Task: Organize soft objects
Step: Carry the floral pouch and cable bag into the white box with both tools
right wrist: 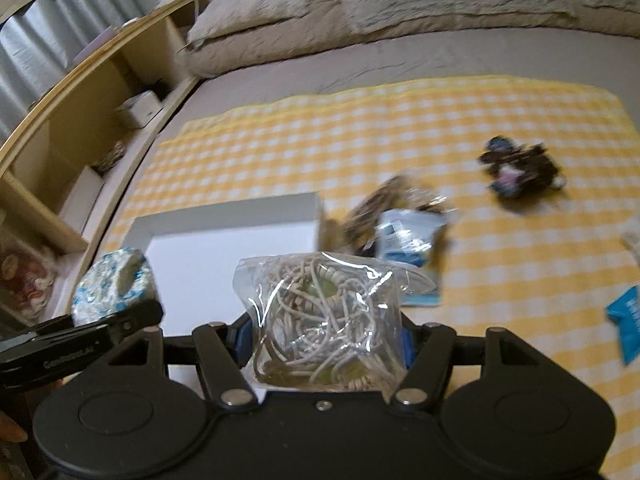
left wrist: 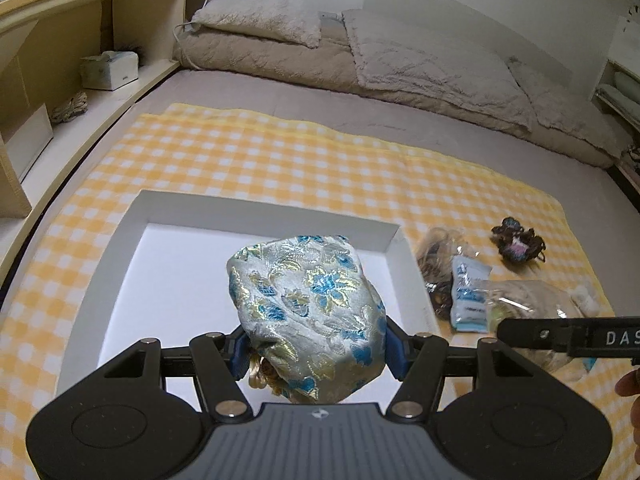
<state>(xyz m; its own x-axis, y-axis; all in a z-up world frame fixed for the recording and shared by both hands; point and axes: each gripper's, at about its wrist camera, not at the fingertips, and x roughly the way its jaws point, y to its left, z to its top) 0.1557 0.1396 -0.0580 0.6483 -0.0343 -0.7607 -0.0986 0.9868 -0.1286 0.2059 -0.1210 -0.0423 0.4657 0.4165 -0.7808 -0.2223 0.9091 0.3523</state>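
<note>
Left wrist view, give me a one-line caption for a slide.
Left gripper holds a floral brocade pouch above an empty white box on a yellow checked blanket.

You work over a bed (left wrist: 240, 84) with a grey sheet; a yellow checked cloth (left wrist: 300, 160) is spread across it. On the cloth sits a shallow white tray (left wrist: 132, 224), and just right of it a cluster of small packets (left wrist: 448, 276). A dark frilly bundle (left wrist: 518, 242) lies apart, farther right. Pillows (left wrist: 260, 16) and a folded beige quilt (left wrist: 432, 68) line the bed's far end.
</note>
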